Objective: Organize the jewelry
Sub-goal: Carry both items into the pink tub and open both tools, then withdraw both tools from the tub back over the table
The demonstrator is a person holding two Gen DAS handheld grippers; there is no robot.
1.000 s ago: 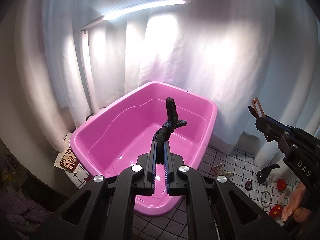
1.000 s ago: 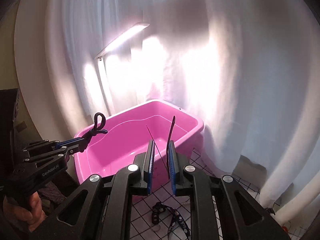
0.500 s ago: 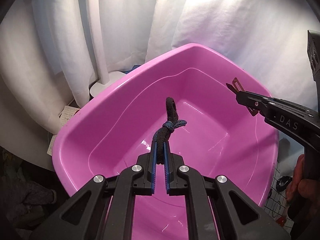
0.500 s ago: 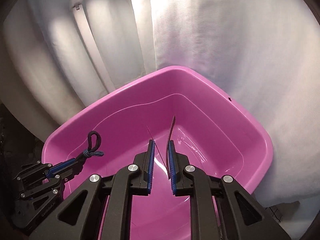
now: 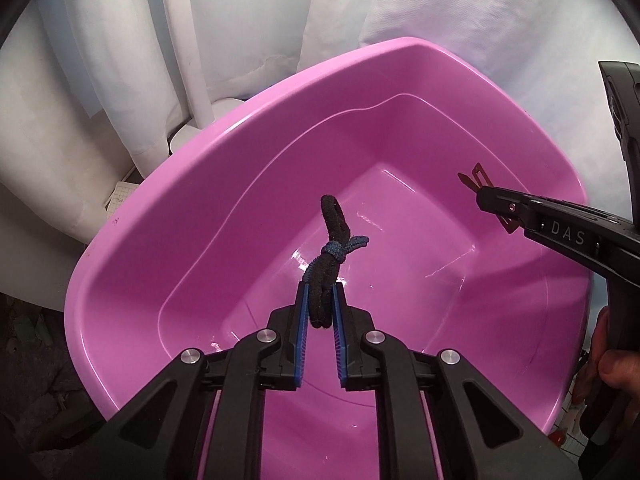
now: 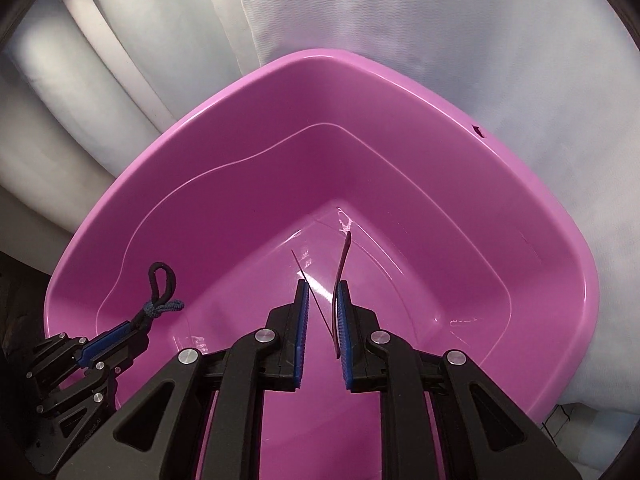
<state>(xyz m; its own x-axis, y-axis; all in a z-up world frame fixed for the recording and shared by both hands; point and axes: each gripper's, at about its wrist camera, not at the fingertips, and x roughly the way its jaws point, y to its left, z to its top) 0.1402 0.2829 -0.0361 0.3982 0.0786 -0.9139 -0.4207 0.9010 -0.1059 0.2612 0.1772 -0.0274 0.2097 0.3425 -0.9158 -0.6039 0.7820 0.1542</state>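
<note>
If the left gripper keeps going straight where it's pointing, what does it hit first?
Probably the bare floor of the pink tub: the left gripper, shut on the hair tie, points down into it. Depth is unclear.

Black hair tie (image 5: pixel 334 236), blue-knotted — dark-red hair clip (image 6: pixel 341 276) — above pink basin (image 5: pixel 160 208).

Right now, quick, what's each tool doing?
Left tool: closed on the black hair ties, over the pink tub.
Right tool: closed on a thin hair clip.

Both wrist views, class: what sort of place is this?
Probably a home tabletop set up for recording: a pink plastic tub, white curtain backdrop, and a white lamp pole beside it.
</note>
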